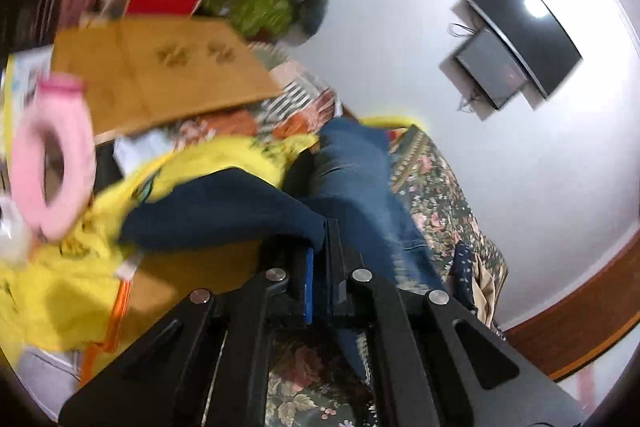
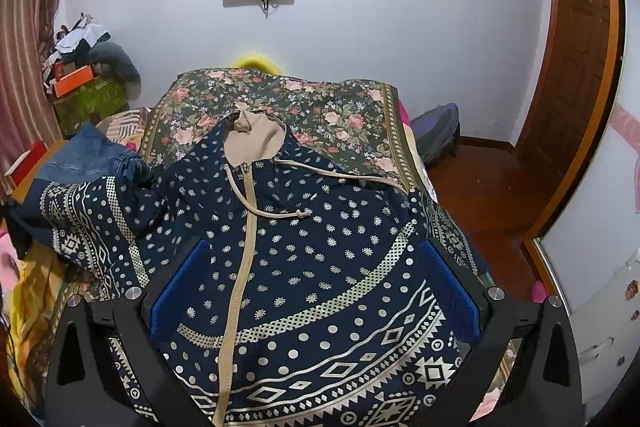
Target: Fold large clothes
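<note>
Left fingers: left gripper (image 1: 320, 259) clamped on a fold of dark navy cloth (image 1: 224, 211), pads pressed together on it.
Right fingers: right gripper (image 2: 316, 287) spread wide, blue pads (image 2: 448, 291) apart, poised over the hoodie, nothing pinched.
Hoodie: navy patterned hoodie (image 2: 320, 247) lying front-up on the floral bedspread (image 2: 320, 103), beige zipper (image 2: 240, 267) closed, one sleeve (image 2: 80, 223) lifted at the left.
Nearby: jeans (image 1: 356, 179) and yellow cloth (image 1: 60, 283) beside it.
</note>
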A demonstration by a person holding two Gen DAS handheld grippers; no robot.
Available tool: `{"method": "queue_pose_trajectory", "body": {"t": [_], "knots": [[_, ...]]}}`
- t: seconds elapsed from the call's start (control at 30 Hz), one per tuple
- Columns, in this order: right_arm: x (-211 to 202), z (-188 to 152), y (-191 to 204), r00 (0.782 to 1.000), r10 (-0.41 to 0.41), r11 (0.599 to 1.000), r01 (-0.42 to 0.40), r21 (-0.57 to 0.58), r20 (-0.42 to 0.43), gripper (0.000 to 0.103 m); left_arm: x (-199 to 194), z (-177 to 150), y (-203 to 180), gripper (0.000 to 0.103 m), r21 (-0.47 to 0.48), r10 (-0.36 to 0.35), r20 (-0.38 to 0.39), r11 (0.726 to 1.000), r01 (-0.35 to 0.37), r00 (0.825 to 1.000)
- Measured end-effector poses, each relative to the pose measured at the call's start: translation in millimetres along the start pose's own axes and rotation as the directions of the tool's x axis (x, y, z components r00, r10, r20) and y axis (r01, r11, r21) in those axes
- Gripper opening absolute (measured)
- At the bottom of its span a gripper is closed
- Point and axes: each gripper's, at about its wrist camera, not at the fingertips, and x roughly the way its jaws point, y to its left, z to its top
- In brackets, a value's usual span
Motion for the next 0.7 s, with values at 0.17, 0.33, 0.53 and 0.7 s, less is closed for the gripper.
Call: {"method": "queue_pose_trajectory", "body": {"t": [0.17, 0.33, 0.53, 0.7], "knots": [[-6, 1, -6, 1.000, 0.002, 1.000, -0.001, -0.020, 0.015, 0.103, -25, 8, -82, 0.002, 0.206, -0.054, 0.079, 0.978, 0.037, 0.995], [-7, -1, -18, 1.000, 0.008, 1.000, -0.008, -0.020, 0.017, 0.103, -41, -7, -176, 0.002, 0.437, -0.167, 0.073, 0.892, 0.119, 0.983], [-9, -5, -38, 1.000, 0.009, 1.000, -0.009, -0.002, 0.012, 0.103, -25, -62, -269, 0.002, 0.618, -0.261, -0.107, 0.738, 0.270, 0.959], [-6, -11, -55, 1.000, 0.008, 1.000, -0.007, 0.017, -0.016, 0.103, 12, -139, -314, 0.002, 0.685, -0.215, -0.334, 0.613, 0.393, 0.918]]}}
